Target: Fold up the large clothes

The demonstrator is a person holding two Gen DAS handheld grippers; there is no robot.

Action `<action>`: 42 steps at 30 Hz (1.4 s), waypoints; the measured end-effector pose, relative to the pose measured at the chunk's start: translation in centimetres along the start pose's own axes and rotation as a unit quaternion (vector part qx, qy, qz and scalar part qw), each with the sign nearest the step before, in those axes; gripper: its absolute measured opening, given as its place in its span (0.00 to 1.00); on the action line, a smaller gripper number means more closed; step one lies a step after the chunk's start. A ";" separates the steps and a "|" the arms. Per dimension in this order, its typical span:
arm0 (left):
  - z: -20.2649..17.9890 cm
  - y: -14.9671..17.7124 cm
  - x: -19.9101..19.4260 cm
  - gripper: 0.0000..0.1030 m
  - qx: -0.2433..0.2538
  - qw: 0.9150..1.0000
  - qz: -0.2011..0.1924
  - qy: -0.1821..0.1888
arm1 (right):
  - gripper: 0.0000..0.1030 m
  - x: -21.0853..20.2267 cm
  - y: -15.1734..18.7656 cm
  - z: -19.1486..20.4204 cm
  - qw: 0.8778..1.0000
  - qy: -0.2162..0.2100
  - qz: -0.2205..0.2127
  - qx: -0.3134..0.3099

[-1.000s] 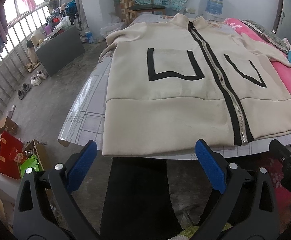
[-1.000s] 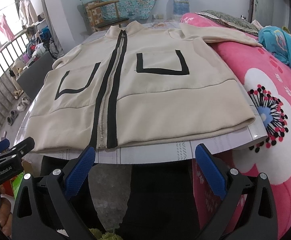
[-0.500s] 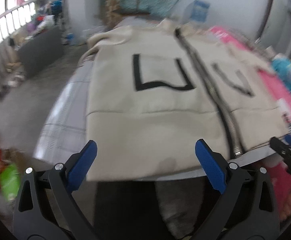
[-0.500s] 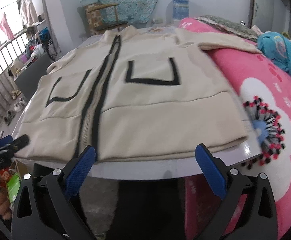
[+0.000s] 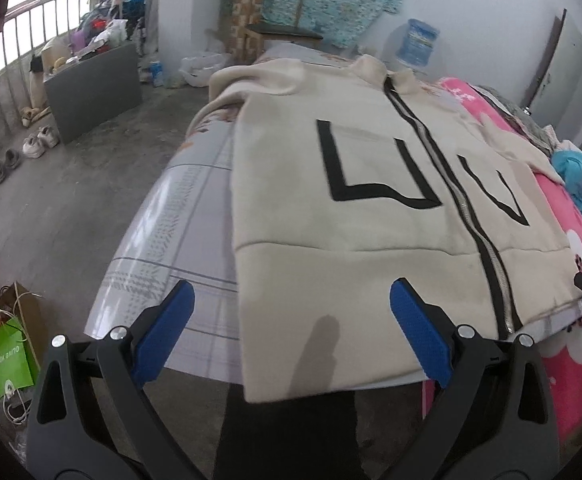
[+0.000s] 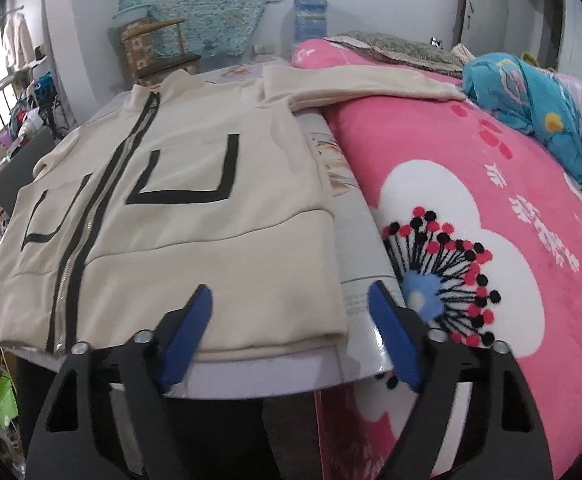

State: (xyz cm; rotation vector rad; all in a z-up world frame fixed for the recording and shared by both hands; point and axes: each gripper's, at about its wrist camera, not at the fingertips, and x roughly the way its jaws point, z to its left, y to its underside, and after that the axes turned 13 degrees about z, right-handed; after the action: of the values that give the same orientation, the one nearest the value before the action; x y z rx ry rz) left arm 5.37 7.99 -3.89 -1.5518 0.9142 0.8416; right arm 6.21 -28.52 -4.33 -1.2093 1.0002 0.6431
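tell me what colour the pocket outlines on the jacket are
Black, on a cream jacket; the pocket outlines show best in the right wrist view.

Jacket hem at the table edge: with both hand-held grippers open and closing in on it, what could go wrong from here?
1. The jacket hem overhangs the table edge; a pull by the left hand-held gripper could drag it off.
2. The right hand-held gripper straddles the hem corner and may pinch only the top layer.
3. One sleeve lies on the pink blanket and could snag when folded.
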 end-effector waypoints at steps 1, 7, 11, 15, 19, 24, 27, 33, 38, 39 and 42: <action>0.2 -0.1 0.2 0.72 -0.001 1.000 0.003 -0.002 | 0.63 0.3 -0.2 -0.1 1.000 -0.001 0.003 -0.001; 1.0 -0.4 1.5 0.41 -0.020 0.999 0.028 -0.022 | 0.31 2.3 -0.5 -0.2 0.999 0.016 0.034 -0.008; 0.6 -0.6 1.8 0.23 -0.014 0.999 0.022 -0.035 | 0.13 2.6 -0.6 -0.2 0.999 0.026 0.036 -0.015; -0.4 -0.6 1.4 0.05 0.014 0.998 0.008 -0.062 | 0.06 1.4 -0.7 0.3 0.999 0.025 0.021 -0.026; -1.0 -0.4 -1.4 0.04 0.038 0.997 -0.023 -0.059 | 0.05 -0.7 -0.6 0.3 0.999 0.019 0.002 -0.029; -1.2 0.7 -4.5 0.04 0.055 0.997 -0.034 -0.049 | 0.05 -3.2 0.8 0.3 0.999 0.010 -0.006 -0.031; -1.1 1.8 -5.5 0.04 0.063 0.996 -0.025 -0.051 | 0.05 -4.2 2.3 0.1 0.999 0.008 -0.001 -0.032; -0.6 4.4 -6.2 0.06 0.072 0.996 0.002 -0.055 | 0.06 -4.8 5.5 -0.8 1.000 0.003 0.021 -0.022; 0.0 4.4 -6.4 0.20 0.061 0.997 -0.003 -0.047 | 0.29 -4.9 5.8 -0.7 0.999 0.000 0.029 -0.021; 0.2 4.4 -6.7 0.30 0.061 0.997 -0.008 -0.047 | 0.44 -5.4 5.7 -0.3 0.999 0.003 0.017 -0.029; 0.4 3.7 -7.3 0.45 0.055 0.997 -0.028 -0.045 | 0.58 -6.4 5.4 1.6 0.998 0.013 -0.014 -0.056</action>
State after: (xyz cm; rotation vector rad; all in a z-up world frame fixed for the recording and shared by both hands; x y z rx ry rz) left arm -1.28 8.81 0.90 -1.4253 0.8350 0.8024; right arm -0.80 -24.91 -0.99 -1.3317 0.9784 0.6705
